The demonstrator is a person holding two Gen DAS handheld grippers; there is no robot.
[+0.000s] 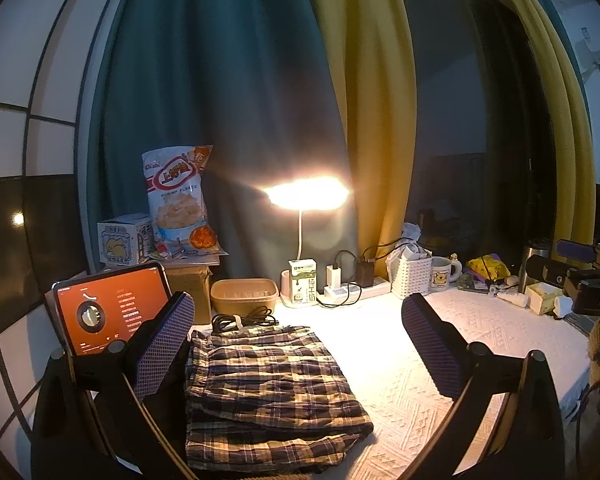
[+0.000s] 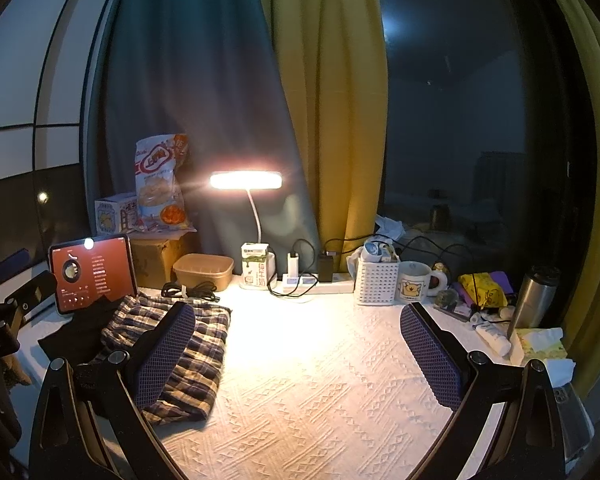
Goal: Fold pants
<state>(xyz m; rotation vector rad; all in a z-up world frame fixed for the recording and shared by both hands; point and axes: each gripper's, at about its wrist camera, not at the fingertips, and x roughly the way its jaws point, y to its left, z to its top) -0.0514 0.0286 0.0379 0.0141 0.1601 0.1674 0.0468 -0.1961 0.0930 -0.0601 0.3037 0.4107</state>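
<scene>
The plaid pants [image 1: 268, 392] lie folded in a compact stack on the white textured table cover [image 1: 460, 344]. My left gripper [image 1: 300, 348] is open and empty, held above the stack with its left finger at the stack's left edge. In the right wrist view the pants [image 2: 188, 344] lie at the left, partly behind the left finger. My right gripper [image 2: 298, 350] is open and empty over the bare cover [image 2: 320, 380], to the right of the pants. The right gripper body also shows at the far right edge of the left wrist view [image 1: 588, 280].
A tablet [image 2: 92, 272] with an orange screen stands left of the pants. Behind are a coiled black cable [image 1: 244, 318], a brown container [image 1: 244, 294], a milk carton [image 1: 302, 286], a lit desk lamp [image 2: 246, 180], a power strip [image 2: 320, 280], a white basket [image 2: 376, 280], a mug [image 2: 416, 286] and a steel flask [image 2: 534, 296].
</scene>
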